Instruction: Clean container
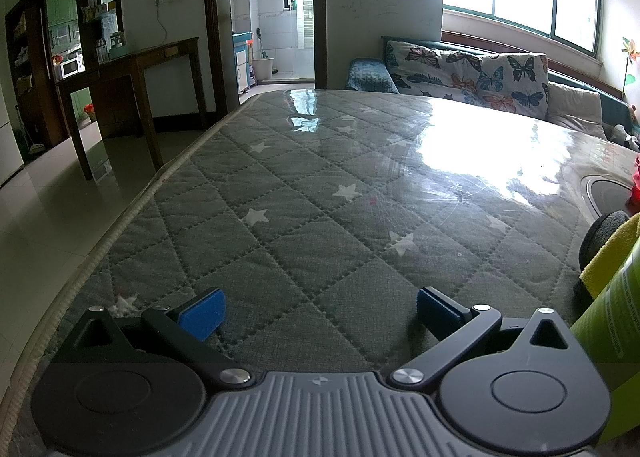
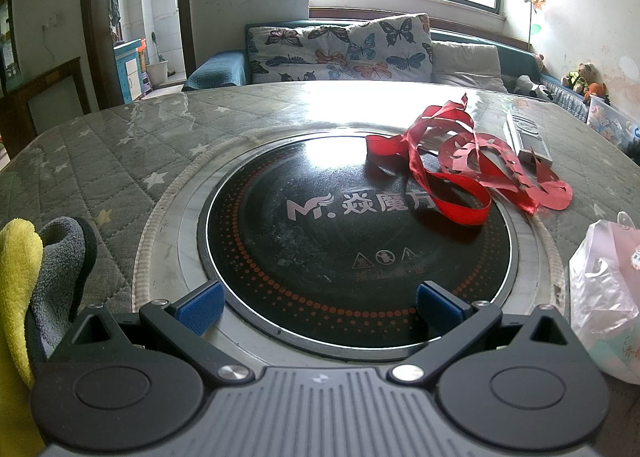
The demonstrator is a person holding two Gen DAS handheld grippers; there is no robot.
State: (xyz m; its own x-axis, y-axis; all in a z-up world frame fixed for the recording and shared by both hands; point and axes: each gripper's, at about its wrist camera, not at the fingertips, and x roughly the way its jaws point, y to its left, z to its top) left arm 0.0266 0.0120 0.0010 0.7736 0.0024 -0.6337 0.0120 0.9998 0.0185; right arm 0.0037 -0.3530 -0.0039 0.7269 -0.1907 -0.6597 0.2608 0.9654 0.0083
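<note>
Both grippers were spread wide and held nothing: the left gripper (image 1: pixel 320 309) hung low over the quilted table cover (image 1: pixel 304 193), and the right gripper (image 2: pixel 320 307) sat just in front of the round induction hob (image 2: pixel 352 249) sunk into the table.

The likely container was the green cylinder (image 1: pixel 612 337) at the left view's 4 o'clock edge, just beside that gripper's right finger; only a printed sidewall showed, so its top and whether it was upright could not be told. Against it, at 3 o'clock, lay a yellow cloth (image 1: pixel 612 253) with a grey cloth (image 1: pixel 600 233) behind; the right view caught the same pair at 8 o'clock.

Further out, red ribbon (image 2: pixel 452 165) trailed across the hob's far rim at 1 o'clock, a silver remote (image 2: pixel 528 137) lay beyond it, and a plastic bag (image 2: pixel 604 293) sat at 4 o'clock.

My judgement: the cylinder stood outside the left fingers' span, so a sideways swing toward it might knock it over. Its smooth wall could slip from the pads, and a careless grab might snag both cloths together.
</note>
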